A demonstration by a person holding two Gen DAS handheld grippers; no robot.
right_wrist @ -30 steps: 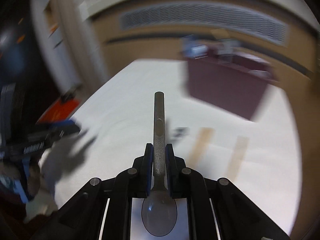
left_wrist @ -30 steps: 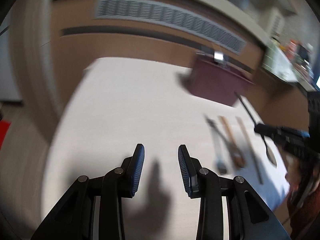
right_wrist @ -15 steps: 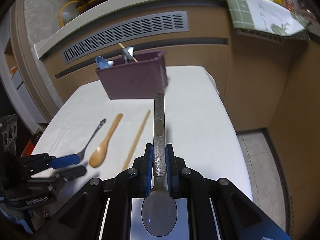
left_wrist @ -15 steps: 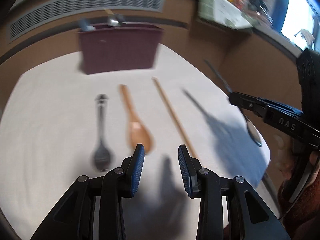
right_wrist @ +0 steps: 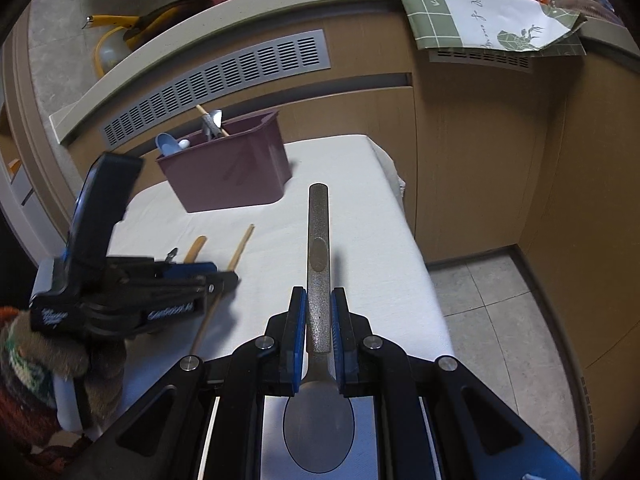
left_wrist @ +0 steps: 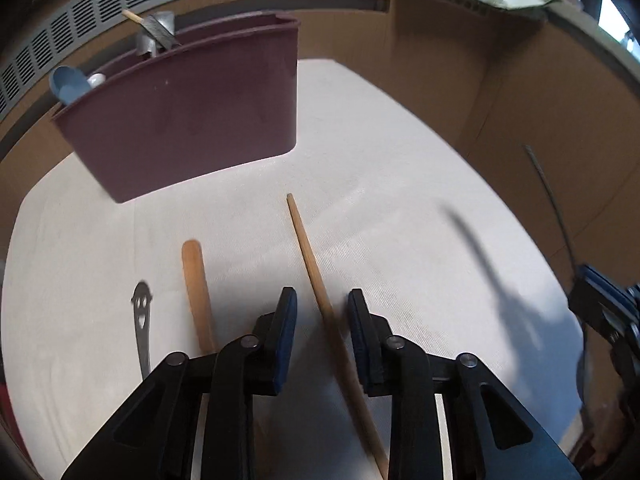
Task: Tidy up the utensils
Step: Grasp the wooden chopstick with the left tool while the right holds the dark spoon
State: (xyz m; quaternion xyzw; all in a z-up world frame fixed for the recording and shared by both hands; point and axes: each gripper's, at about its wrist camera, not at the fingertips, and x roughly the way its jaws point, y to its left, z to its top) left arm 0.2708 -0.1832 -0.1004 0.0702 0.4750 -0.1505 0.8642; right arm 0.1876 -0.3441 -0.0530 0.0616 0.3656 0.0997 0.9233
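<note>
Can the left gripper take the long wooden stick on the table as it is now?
Probably yes. The left gripper has just been closing, and the wooden stick already lies between its open jaws, not yet pinched. Nothing covers it; the wooden spoon lies apart.

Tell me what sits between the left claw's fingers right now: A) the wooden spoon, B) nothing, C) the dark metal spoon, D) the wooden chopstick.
D: the wooden chopstick runs between the left claw fingers, whose jaws have just been closing and do not yet press it; the wooden spoon lies beside them.
</note>
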